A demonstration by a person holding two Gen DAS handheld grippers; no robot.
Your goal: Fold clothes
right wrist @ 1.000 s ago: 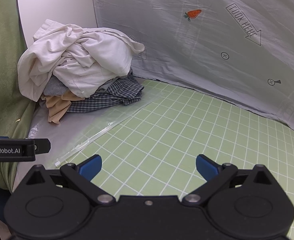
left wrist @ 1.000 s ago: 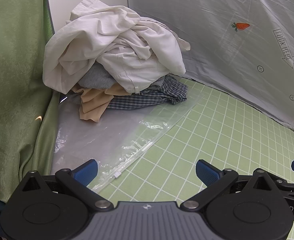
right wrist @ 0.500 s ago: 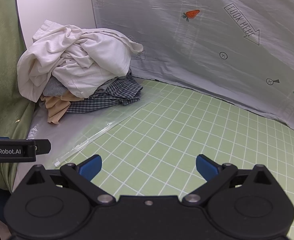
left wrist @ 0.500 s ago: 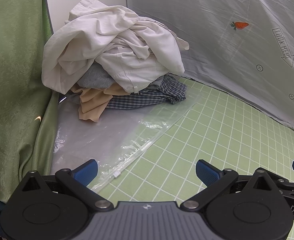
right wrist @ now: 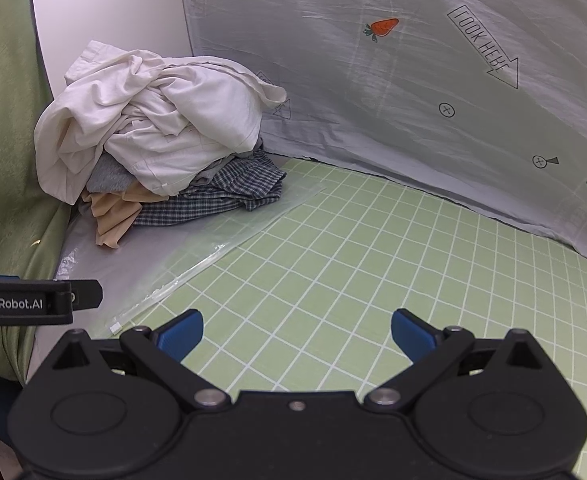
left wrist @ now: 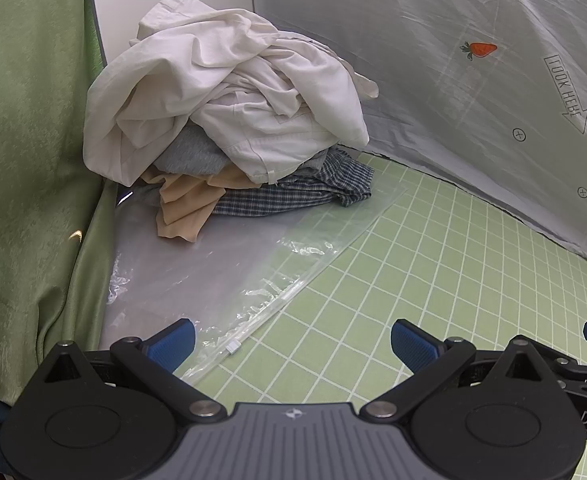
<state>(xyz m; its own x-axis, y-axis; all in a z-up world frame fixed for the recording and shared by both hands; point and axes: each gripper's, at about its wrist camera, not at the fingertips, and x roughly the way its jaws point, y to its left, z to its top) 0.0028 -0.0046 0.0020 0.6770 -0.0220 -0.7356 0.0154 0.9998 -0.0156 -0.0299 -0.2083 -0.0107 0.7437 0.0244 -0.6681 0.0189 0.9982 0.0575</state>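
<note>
- A pile of clothes [left wrist: 229, 120] sits at about 11 o'clock in the left wrist view, in the far corner of the tabletop, well apart from both grippers.
- A crumpled cream-white garment [right wrist: 153, 120] tops the pile; a grey knit piece [left wrist: 191, 154] shows beneath it, a tan garment [left wrist: 185, 208] spills out toward 7 o'clock of the heap, and a dark checked shirt [left wrist: 293, 192] lies at the bottom on the 4 o'clock side.
- The pile rests on a clear plastic zip bag [left wrist: 221, 272], which lies flat and reaches toward the left gripper; its white slider is at the near edge.
- A green grid mat [right wrist: 353, 264] covers the tabletop from the bag toward 3 o'clock.
- A pale grey sheet [right wrist: 413, 80] printed with carrots and a "LOOK HERE" arrow hangs behind the mat, and a green curtain [left wrist: 25, 160] hangs at 9 o'clock.
- The left gripper [left wrist: 291, 340] hovers low over the bag's near edge, its blue-padded fingers [left wrist: 171, 340] spread wide with nothing between them.
- The right gripper [right wrist: 295, 330] hovers over the mat, fingers [right wrist: 413, 332] likewise spread and empty.
</note>
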